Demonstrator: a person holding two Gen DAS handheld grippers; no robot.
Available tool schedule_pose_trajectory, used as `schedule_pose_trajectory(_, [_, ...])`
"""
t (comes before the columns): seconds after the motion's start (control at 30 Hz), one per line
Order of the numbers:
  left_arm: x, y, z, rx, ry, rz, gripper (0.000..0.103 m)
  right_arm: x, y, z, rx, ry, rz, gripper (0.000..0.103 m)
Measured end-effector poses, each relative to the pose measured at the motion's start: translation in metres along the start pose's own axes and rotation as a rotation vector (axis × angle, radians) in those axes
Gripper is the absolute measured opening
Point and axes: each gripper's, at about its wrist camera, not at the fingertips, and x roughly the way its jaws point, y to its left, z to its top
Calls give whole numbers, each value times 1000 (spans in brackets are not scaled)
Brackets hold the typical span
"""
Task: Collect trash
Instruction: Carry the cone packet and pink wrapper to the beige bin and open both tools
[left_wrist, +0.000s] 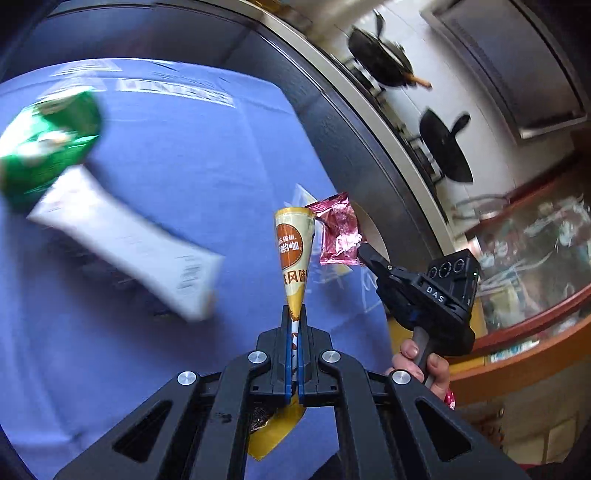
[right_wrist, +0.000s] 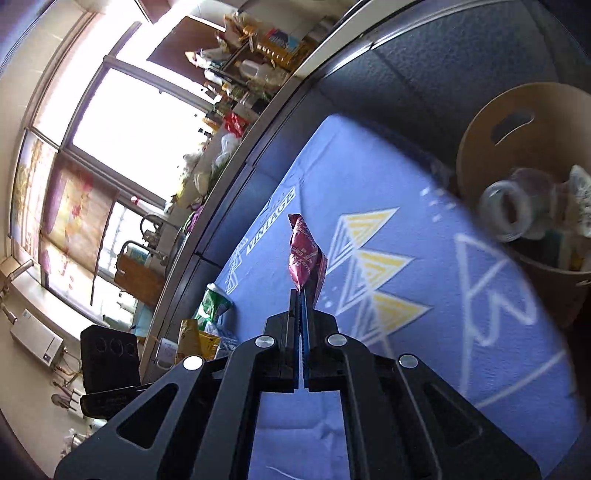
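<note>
My left gripper (left_wrist: 294, 314) is shut on a yellow and brown cone wrapper (left_wrist: 291, 251), held above the blue cloth (left_wrist: 184, 147). My right gripper (right_wrist: 300, 295) is shut on a pink foil wrapper (right_wrist: 304, 254); it also shows in the left wrist view (left_wrist: 338, 229), just right of the cone, pinched by the right gripper (left_wrist: 367, 254). A green packet (left_wrist: 48, 144) and a white tube (left_wrist: 125, 243) lie blurred on the cloth at left. A tan bin (right_wrist: 517, 122) with a plastic bottle (right_wrist: 517, 206) and other trash stands at right.
The cloth (right_wrist: 406, 295) with triangle prints covers a dark table (right_wrist: 424, 74). A green packet (right_wrist: 212, 302) and a yellow packet (right_wrist: 194, 339) lie near its left edge. Pans (left_wrist: 380, 59) sit on a stove behind. A cluttered counter (right_wrist: 236, 110) runs along the window.
</note>
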Motion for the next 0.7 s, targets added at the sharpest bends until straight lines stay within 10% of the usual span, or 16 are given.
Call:
schedule_pose_trajectory(0.33, [148, -130, 71, 212, 204, -55, 2, -98, -100, 42, 123, -256, -166, 1])
schedule_pose_trajectory(0.57, [237, -188, 100, 301, 276, -6, 4, -114, -147, 51, 165, -258, -243, 4])
schedule_pose_trajectory(0.7, [276, -197, 105, 311, 261, 104, 48, -115, -153, 54, 160, -261, -272, 23])
